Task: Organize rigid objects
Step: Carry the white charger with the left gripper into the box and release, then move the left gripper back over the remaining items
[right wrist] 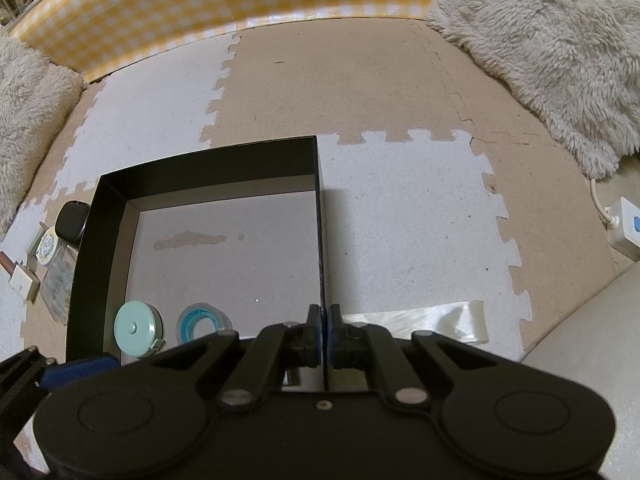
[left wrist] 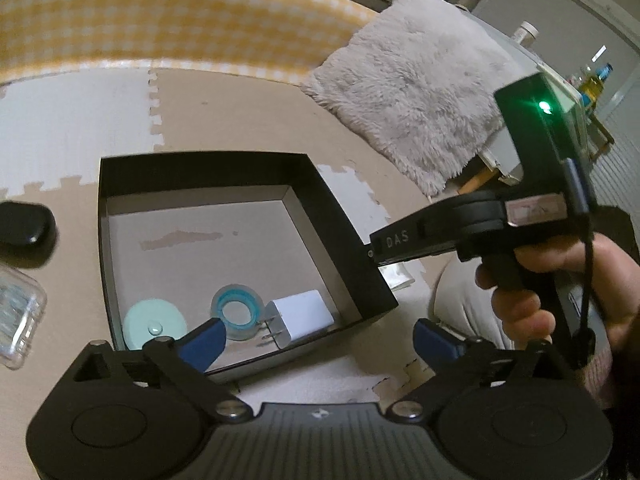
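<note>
The left wrist view shows what the right one hides: a white plug-in charger block with metal prongs, lying in the lower right of the open black cardboard box, just beside a clear roll of tape with a blue core. A round mint-green tape measure sits further left along the same near wall. This view also catches the right gripper from the side, held in a hand at the right of the frame, its tip at the box's right wall.

The left gripper stands wide apart, blue pads at the lower edge of the frame, holding nothing.

The right wrist view shows the right gripper pressed together on the right wall of the box, the thin black edge running between its pads. Inside it shows only the tape measure and the tape roll. At the left of that frame, outside the box on the foam floor mat, lie a black rounded case and a clear plastic case.
</note>
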Tool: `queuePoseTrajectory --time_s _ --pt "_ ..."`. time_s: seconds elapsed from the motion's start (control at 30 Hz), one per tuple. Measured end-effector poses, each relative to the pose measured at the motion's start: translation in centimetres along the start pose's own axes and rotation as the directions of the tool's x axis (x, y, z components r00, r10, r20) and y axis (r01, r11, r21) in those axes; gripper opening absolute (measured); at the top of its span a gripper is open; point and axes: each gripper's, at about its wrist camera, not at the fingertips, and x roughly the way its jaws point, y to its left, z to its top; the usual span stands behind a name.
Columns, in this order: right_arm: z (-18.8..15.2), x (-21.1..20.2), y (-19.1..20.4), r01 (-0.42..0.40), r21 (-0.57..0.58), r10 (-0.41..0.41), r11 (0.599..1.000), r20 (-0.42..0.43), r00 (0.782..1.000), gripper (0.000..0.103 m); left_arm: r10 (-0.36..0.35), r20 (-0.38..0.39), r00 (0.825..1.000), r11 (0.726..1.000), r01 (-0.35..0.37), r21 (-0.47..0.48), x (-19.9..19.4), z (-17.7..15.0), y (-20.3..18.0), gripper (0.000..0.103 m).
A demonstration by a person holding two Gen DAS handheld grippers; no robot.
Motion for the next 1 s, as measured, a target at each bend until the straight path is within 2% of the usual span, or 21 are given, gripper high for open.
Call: queuePoseTrajectory --time_s 0.23,0.5,0.87,1.0 --pt "0.0 0.0 0.0 0.001 -0.002 -0.001 1.0 0.0 1.0 0.003 0.046 0.011 0.999 0.996 -0.046 0.072 -1.0 0.2 -0.7 0.103" --pt "0.0 0.0 0.0 0.001 -0.002 -0.001 1.0 0.0 1.0 0.003 0.08 0.029 0.996 0.992 -0.082 0.091 -2.2 0.2 -0.3 0.103" --pt "0.0 0.0 0.0 0.001 -0.002 -0.001 1.0 0.0 1.0 0.003 0.178 0.083 0.981 0.979 -0.185 0.091 -4.6 0.9 1.3 0.103" --pt "-0.1 0.0 0.1 0.002 -0.004 -0.002 1.0 0.0 1.0 0.003 0.215 0.104 0.971 0.974 -0.221 0.051 -6.0 1.6 2.9 0.103"
